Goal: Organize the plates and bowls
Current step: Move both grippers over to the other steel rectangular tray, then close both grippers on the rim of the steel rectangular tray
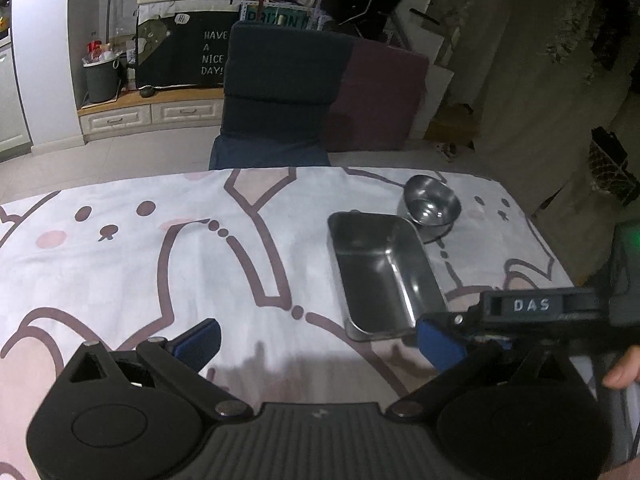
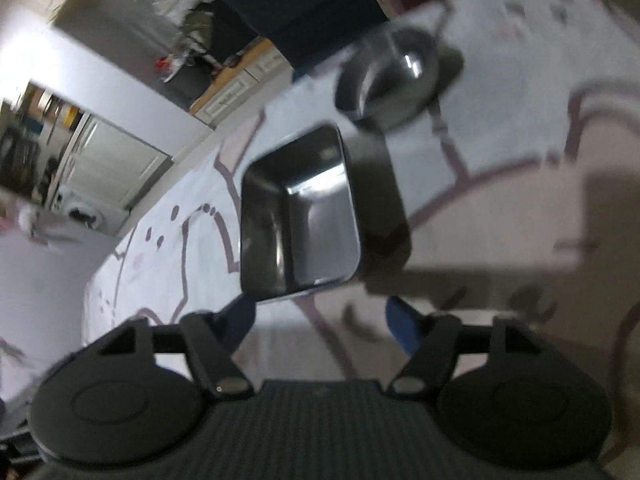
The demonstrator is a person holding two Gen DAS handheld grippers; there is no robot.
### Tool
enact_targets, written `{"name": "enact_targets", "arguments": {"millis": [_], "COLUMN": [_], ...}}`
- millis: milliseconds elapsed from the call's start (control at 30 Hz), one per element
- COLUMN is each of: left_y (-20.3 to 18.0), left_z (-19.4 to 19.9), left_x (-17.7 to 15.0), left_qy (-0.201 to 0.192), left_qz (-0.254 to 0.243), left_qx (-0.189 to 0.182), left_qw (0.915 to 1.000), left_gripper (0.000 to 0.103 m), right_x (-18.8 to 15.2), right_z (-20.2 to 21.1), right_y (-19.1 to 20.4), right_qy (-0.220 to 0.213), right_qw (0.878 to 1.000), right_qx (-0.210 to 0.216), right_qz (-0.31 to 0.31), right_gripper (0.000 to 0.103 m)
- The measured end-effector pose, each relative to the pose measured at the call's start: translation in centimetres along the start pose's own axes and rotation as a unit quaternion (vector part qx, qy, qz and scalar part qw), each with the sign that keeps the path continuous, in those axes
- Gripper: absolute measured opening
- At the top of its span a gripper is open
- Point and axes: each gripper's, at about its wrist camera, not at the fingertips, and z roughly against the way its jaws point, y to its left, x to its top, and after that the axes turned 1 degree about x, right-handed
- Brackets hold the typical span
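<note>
A rectangular steel tray (image 1: pixel 380 276) lies on the patterned tablecloth (image 1: pixel 160 264). A round steel bowl (image 1: pixel 431 202) stands just behind it, at its far right corner. My left gripper (image 1: pixel 320 342) is open and empty, low over the cloth, left of the tray's near end. My right gripper (image 2: pixel 322 320) is open and empty, tilted, with its fingers just short of the tray's (image 2: pixel 300 212) near rim. The bowl (image 2: pixel 394 76) shows blurred beyond the tray. The right gripper's body (image 1: pixel 532 312) enters the left wrist view from the right.
A dark blue chair (image 1: pixel 276 92) stands at the table's far edge. The table's right edge (image 1: pixel 536 224) runs close to the bowl. Cabinets and a bin (image 1: pixel 102 78) stand far back on the left.
</note>
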Motion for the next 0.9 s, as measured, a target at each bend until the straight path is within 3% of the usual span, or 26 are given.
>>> {"name": "enact_targets", "arguments": {"millis": [233,367,467,667,800,900], "left_y": [1.9,2.5,2.6,2.7,2.6,2.6], "left_z": [-1.5,-2.0,-2.3,-2.1,-2.1,-2.2], "left_x": [0.3,0.3,0.3,0.0,0.1,0.2], "left_qy": [0.003,0.004,0.004,-0.005,-0.010,-0.010], "left_qz": [0.019,0.024,0.021,0.015,0.003,-0.004], "left_qx": [0.007,0.007,0.007,-0.001,0.001,0.004], "left_qw": [0.9998,0.9997,0.9997,0.9999,0.9999,0.9999], "left_gripper": [0.103,0.103,0.103,0.103,0.101,0.094], "right_x": [-0.1,-0.6,-0.4,-0.1,0.1,0.2], "right_z": [-3.0,-3.7,-4.2,-3.7,-3.3,-3.1], "right_y": [-0.4,0.5,1.0,2.1,3.3,3.9], "right_qy": [-0.006,-0.018,-0.006,0.001,-0.006,-0.010], "right_qw": [0.996,0.995,0.996,1.000,0.999,0.997], "right_qx": [0.021,0.019,0.012,-0.011,-0.032,-0.044], "right_qz": [-0.083,-0.101,-0.087,-0.028,0.032,0.063], "right_gripper": [0.064,0.059,0.046,0.036,0.016,0.014]}}
